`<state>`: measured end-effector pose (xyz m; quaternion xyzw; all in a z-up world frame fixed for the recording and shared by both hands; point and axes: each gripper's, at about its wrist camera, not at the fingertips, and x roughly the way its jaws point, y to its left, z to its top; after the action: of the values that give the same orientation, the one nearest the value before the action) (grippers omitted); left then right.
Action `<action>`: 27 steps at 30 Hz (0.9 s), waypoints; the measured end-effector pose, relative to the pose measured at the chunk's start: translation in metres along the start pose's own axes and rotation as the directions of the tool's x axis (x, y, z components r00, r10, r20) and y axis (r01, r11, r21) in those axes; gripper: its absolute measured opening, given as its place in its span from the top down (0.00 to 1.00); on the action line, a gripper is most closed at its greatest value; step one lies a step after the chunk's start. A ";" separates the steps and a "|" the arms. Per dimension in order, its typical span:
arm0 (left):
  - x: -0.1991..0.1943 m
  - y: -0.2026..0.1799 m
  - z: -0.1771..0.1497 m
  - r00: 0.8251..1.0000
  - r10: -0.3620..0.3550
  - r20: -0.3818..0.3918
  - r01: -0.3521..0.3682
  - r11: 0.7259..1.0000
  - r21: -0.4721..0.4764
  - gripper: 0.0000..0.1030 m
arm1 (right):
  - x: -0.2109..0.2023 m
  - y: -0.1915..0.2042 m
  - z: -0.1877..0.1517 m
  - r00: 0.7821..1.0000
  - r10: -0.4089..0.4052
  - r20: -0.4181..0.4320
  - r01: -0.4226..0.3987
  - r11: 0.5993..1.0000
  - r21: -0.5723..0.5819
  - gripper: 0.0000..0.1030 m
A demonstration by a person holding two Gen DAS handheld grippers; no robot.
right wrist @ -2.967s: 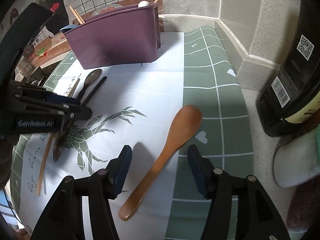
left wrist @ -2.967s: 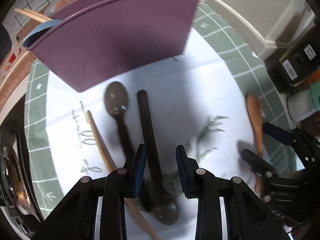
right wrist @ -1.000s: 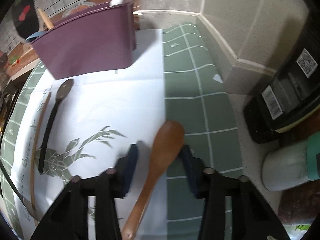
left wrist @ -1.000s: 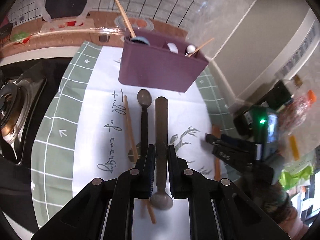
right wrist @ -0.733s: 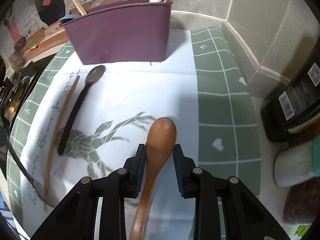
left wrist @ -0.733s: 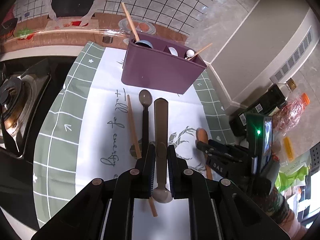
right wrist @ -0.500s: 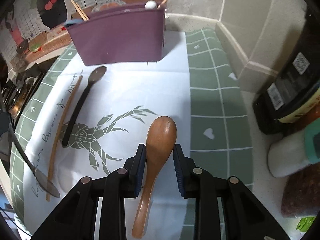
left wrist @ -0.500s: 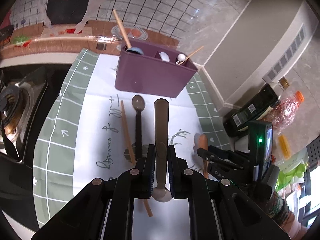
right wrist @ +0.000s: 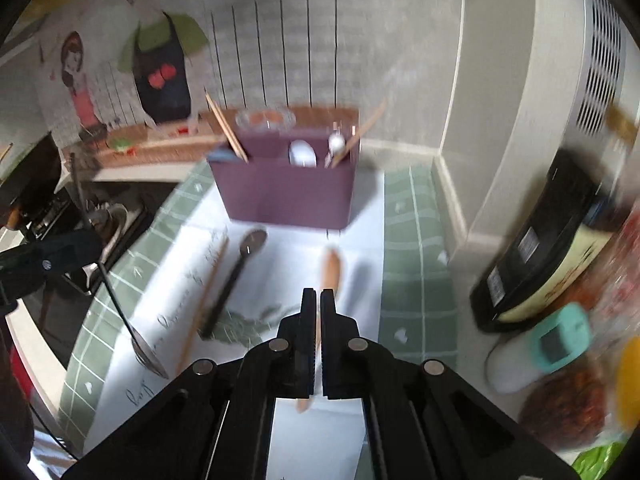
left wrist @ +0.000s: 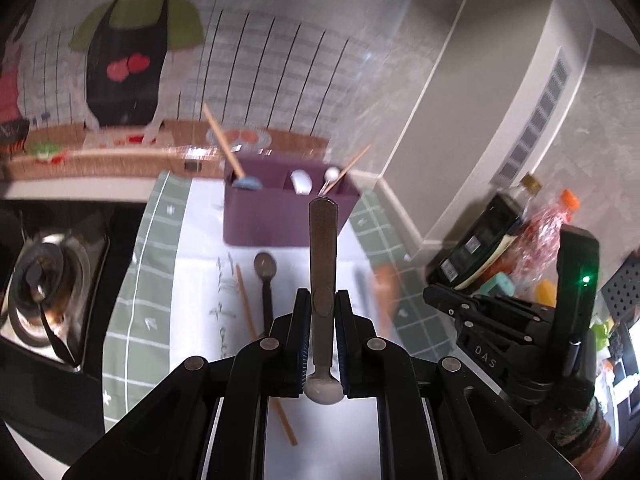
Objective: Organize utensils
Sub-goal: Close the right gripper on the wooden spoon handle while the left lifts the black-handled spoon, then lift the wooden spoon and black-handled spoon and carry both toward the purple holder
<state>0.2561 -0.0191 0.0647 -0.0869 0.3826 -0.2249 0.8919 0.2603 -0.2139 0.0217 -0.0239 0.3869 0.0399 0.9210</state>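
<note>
Spoon work: your left gripper has its jaws narrow, clamped on the metal spoon, handle forward and aimed at the purple organizer at the back of the mat. Lift it clear over the rim, then drop it handle-first into a free compartment. Mind the sticks leaning there. Your right gripper has its jaws pressed together on nothing, with the wooden spoon a blur on the mat below. Open wide, then grip it squarely at the neck.

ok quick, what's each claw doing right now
left claw: closed on the metal spoon
right claw: jaws have just closed fully, nothing gripped; the wooden spoon looks loose below it
</note>
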 end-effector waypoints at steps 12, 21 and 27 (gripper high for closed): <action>0.001 0.015 -0.002 0.999 0.026 -0.030 -0.027 0.999 -0.025 0.88 | 0.058 -0.015 -0.012 0.986 0.095 -0.139 -0.092 0.995 0.028 0.71; 0.006 0.034 -0.016 0.994 0.084 -0.070 -0.089 0.994 -0.063 0.88 | 0.152 -0.005 -0.010 0.965 0.066 -0.253 -0.055 0.997 0.052 0.70; 0.007 0.045 -0.020 0.990 0.113 -0.084 -0.120 0.989 -0.088 0.88 | 0.173 0.005 -0.001 0.961 0.021 -0.276 -0.015 1.000 0.024 0.71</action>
<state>0.2611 0.0177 0.0317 -0.0966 0.4319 -0.1578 0.8827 0.3798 -0.1998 -0.1029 -0.0156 0.5122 0.0405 0.8578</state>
